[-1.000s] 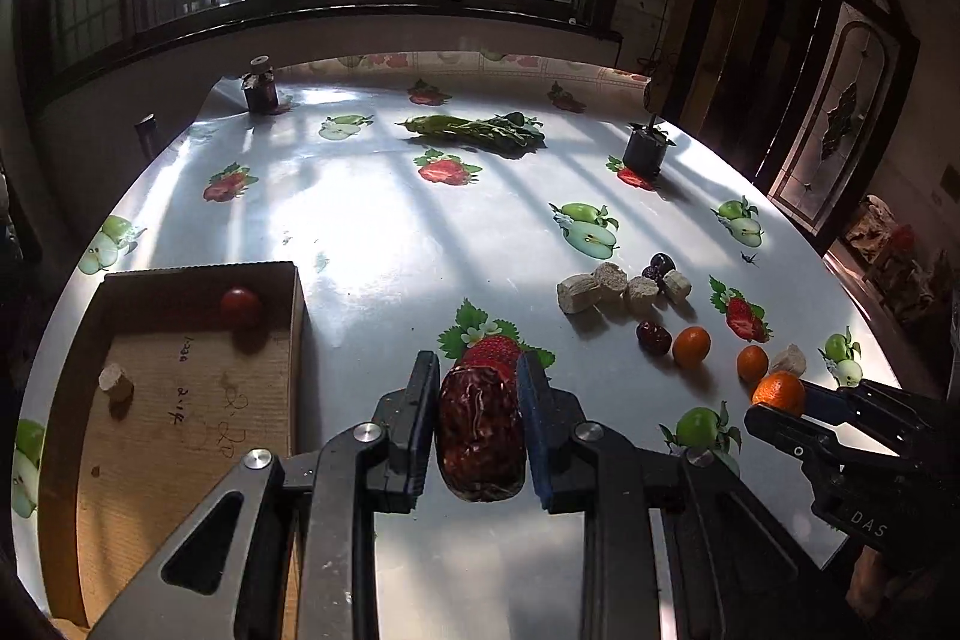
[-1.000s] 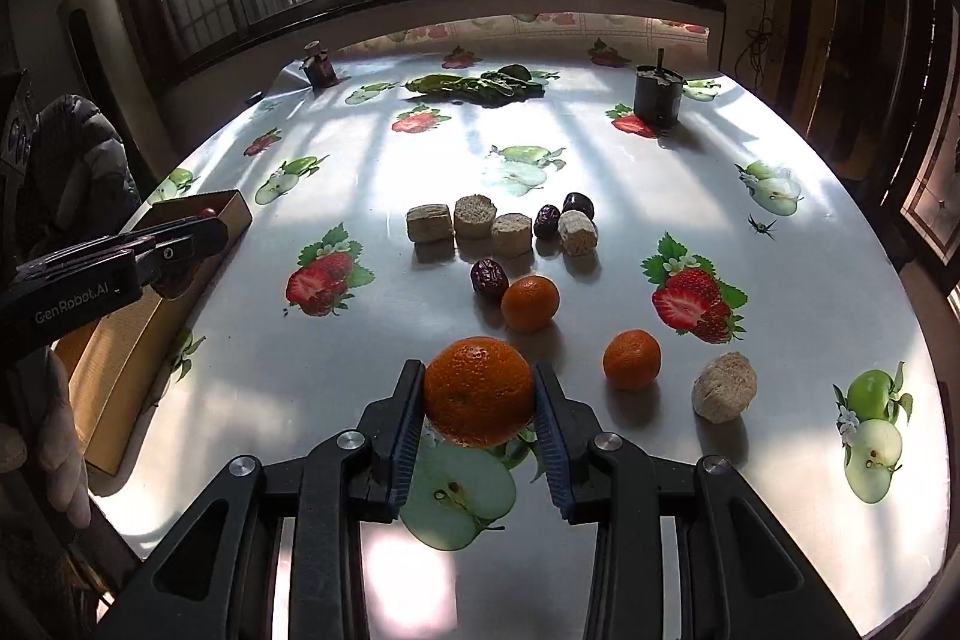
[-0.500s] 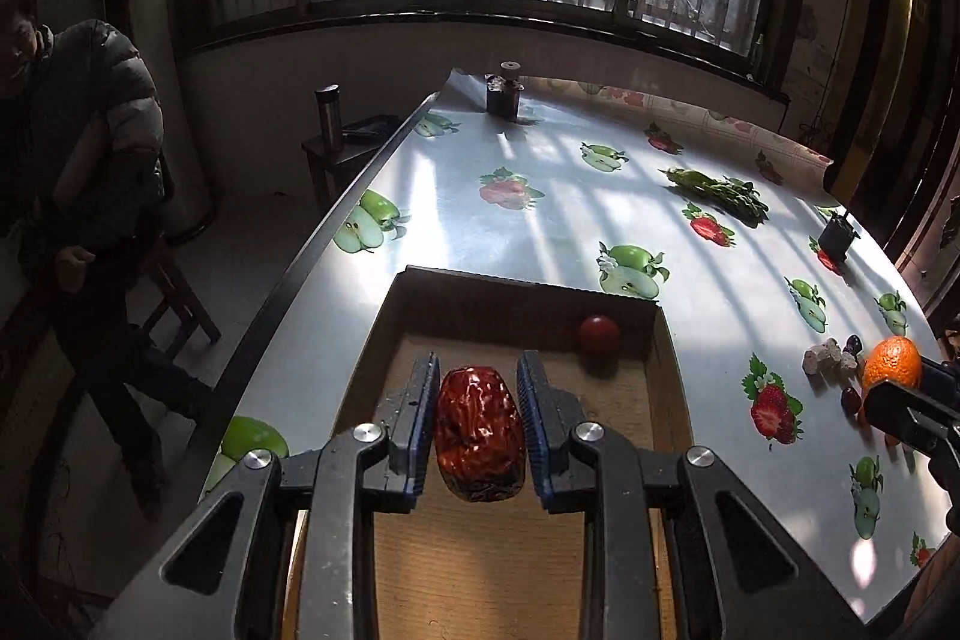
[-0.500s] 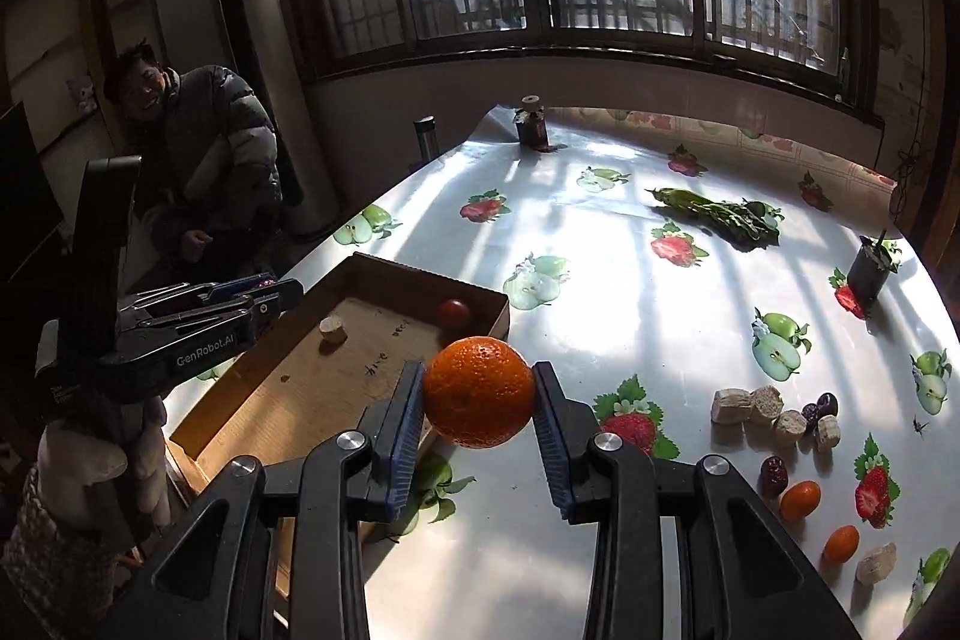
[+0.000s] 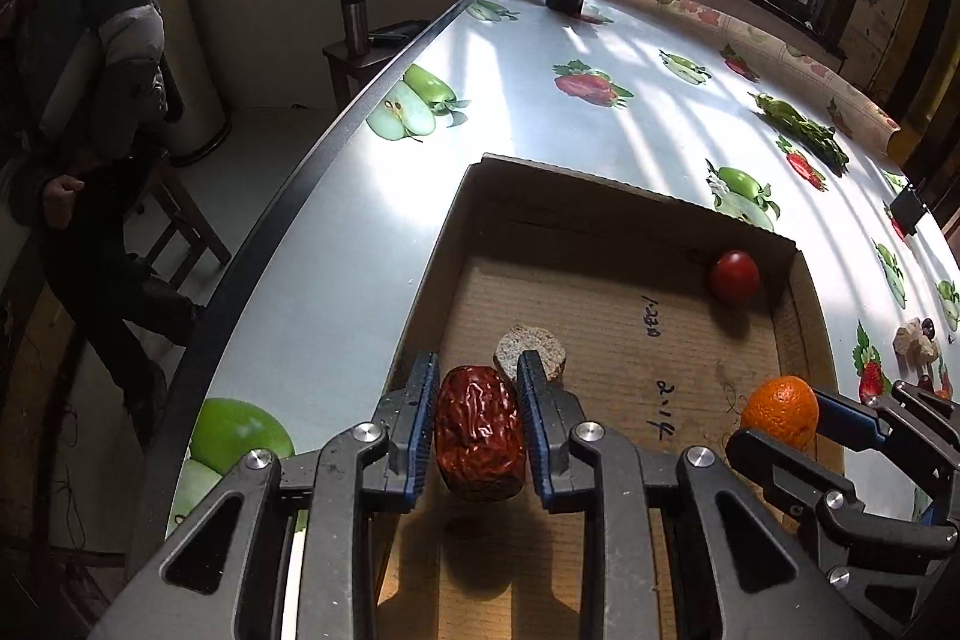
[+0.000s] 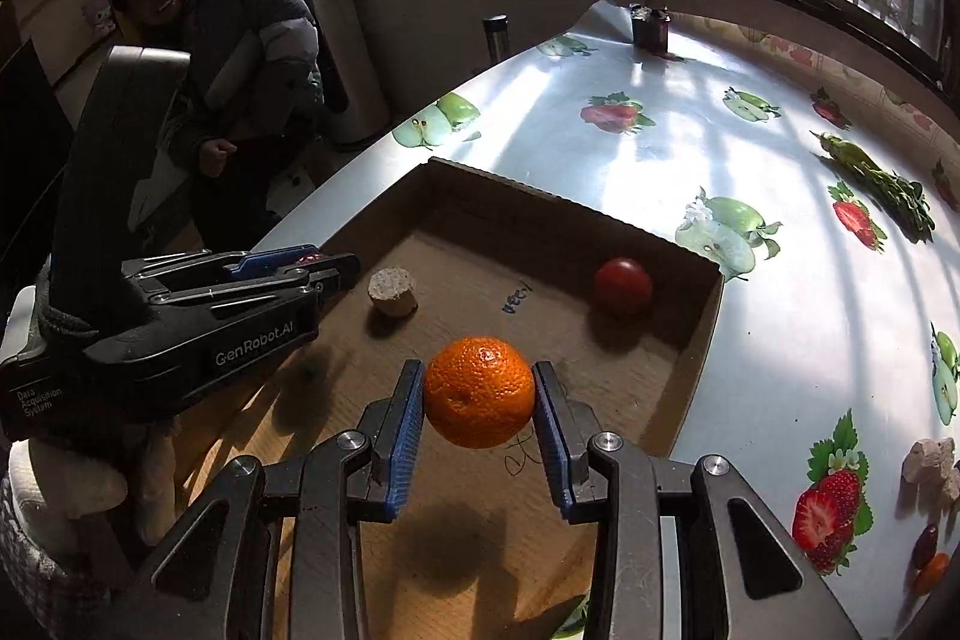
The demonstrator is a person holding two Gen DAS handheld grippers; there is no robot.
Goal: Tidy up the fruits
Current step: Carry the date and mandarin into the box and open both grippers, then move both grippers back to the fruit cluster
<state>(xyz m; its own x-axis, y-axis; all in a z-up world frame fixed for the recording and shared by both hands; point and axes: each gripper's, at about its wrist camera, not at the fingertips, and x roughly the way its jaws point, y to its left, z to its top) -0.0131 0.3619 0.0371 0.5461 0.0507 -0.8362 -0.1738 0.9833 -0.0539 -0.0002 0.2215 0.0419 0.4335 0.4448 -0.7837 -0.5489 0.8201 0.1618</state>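
We can't see the near end of the shallow brown cardboard box [image 5: 606, 316], it's behind both grippers, and the tiny dark fruit [image 6: 924, 538] gets clipped at the right edge.

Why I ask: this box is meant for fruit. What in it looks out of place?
The pale round chunk on the cardboard box floor looks grainy and cut, unlike the red fruit in the far corner. I cannot tell what it is.

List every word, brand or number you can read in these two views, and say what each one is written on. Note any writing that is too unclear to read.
"GenRobot.AI": side of the left gripper.
"Data Acquisition System": small print on the same gripper's body.
Pen scribbles on the floor of the cardboard box, also seen in the left wrist view: handwritten, not legible.
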